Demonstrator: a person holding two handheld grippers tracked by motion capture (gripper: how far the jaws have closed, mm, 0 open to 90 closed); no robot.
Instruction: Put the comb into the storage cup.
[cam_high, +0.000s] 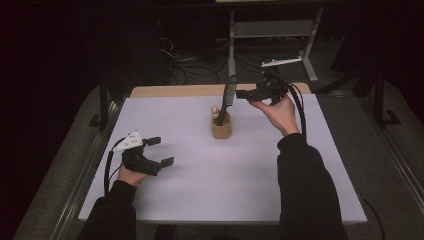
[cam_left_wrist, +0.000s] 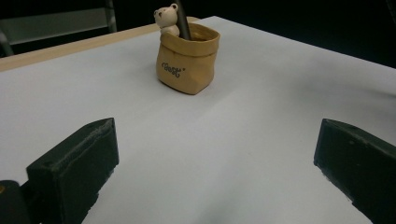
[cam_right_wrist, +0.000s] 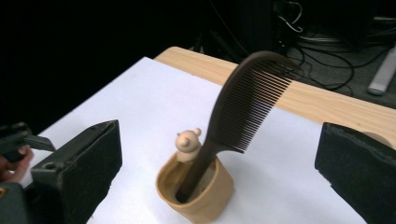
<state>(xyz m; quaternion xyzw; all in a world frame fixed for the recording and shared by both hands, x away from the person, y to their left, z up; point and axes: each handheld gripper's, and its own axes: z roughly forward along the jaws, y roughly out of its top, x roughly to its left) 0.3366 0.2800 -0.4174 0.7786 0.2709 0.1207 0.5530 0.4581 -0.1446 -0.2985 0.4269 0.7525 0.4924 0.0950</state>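
Here the comb (cam_right_wrist: 247, 107) stands handle-down in the small tan pot (cam_right_wrist: 196, 191) near the table's (cam_high: 210, 190) far edge. The right gripper (cam_high: 246, 94) hovers beside its top, jaws wide apart, holding nothing. The left gripper (cam_high: 161, 151) rests low, also spread and empty.

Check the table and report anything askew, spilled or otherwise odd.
Nothing stands out. The dark comb stands handle-down in the tan holder, leaning on its rim, beside the holder's small bear figure. The holder sits upright on the white table; nothing has spilled.
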